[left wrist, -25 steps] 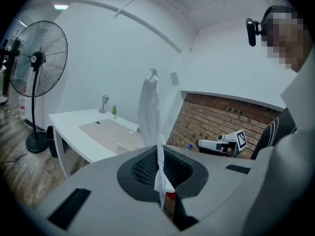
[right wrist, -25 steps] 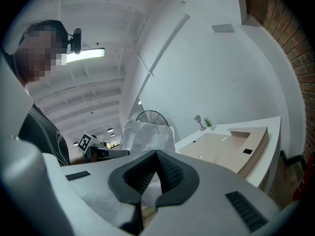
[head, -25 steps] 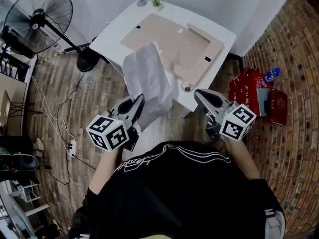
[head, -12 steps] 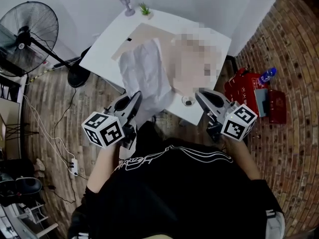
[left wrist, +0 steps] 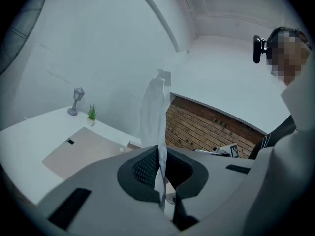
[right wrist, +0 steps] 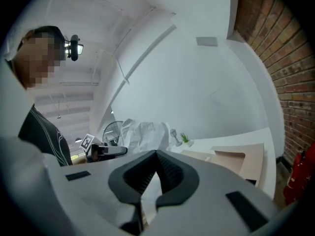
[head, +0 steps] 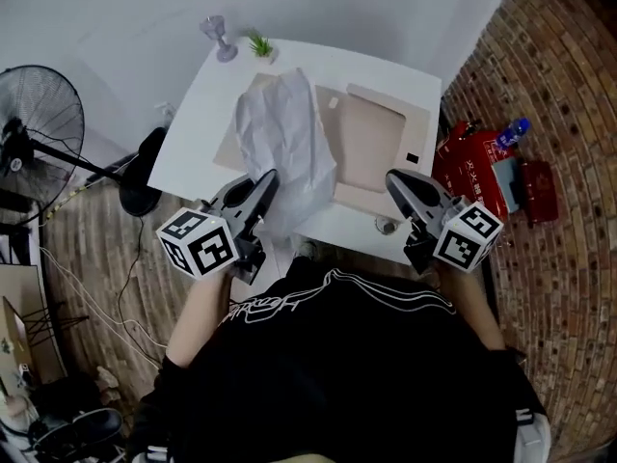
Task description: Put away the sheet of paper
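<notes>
A crumpled white sheet of paper [head: 284, 143] stands upright over the white table [head: 193, 152], and my left gripper [head: 265, 183] is shut on its lower edge. In the left gripper view the sheet [left wrist: 153, 117] rises out of the closed jaws of the left gripper [left wrist: 161, 181]. An open tan folder [head: 371, 148] lies flat on the table just right of the sheet. My right gripper [head: 393, 179] hovers over the table's front right edge, shut and empty. The right gripper view shows the right gripper [right wrist: 142, 200], the sheet [right wrist: 145, 134] to its left and the folder [right wrist: 236, 161].
A small grey goblet-shaped ornament [head: 214, 37] and a little plant [head: 260, 44] stand at the table's far edge. A small round cup [head: 387, 225] sits by the near edge. A standing fan [head: 39, 128] is on the left; red boxes [head: 472, 162] and a bottle [head: 511, 133] lie on the right.
The person has stepped up to the table. The left gripper has carried the sheet forward over the tabletop, and the right gripper now reaches the table's front edge.
</notes>
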### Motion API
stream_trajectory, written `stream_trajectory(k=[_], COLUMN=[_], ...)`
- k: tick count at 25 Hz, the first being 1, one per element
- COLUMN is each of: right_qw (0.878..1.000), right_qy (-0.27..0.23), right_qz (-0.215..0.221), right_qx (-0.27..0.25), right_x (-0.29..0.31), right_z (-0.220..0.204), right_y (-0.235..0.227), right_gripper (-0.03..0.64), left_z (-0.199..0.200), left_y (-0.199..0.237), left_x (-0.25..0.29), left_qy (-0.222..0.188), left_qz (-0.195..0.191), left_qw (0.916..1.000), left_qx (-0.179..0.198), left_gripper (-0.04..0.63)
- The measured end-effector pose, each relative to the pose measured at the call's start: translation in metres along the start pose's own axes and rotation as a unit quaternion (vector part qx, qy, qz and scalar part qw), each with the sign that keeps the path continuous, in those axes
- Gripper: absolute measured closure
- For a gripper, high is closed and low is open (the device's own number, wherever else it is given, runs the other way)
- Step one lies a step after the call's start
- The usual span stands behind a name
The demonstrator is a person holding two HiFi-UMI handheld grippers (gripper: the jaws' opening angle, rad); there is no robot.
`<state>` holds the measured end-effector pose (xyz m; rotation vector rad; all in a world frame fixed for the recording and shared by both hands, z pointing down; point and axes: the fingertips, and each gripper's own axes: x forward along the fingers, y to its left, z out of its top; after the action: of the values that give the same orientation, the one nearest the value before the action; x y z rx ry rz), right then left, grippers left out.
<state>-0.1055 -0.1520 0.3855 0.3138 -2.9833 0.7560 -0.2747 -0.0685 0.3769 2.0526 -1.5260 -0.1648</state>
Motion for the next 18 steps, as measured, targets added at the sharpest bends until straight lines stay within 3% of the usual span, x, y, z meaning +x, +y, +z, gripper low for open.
stream_trajectory(k=[10,18], right_qw=[0.994,0.984], right_qy=[-0.041,-0.066], right_qz=[-0.097,-0.165], right_qx=[0.011,0.020], right_x=[0.027,0.024], right_z=[0.005,-0.003], right_y=[-0.018,-0.029], right_gripper=[0.615,0.615], left_z=[0.042,0.032], left_y=[0.061,0.101], left_x=[0.037,0.076], left_qy=[0.025,0.072], left_qz=[-0.088,-0.127], left_qw=[0.9958,0.9886], left_qx=[-0.001,-0.036], left_gripper=[0.563,0.563])
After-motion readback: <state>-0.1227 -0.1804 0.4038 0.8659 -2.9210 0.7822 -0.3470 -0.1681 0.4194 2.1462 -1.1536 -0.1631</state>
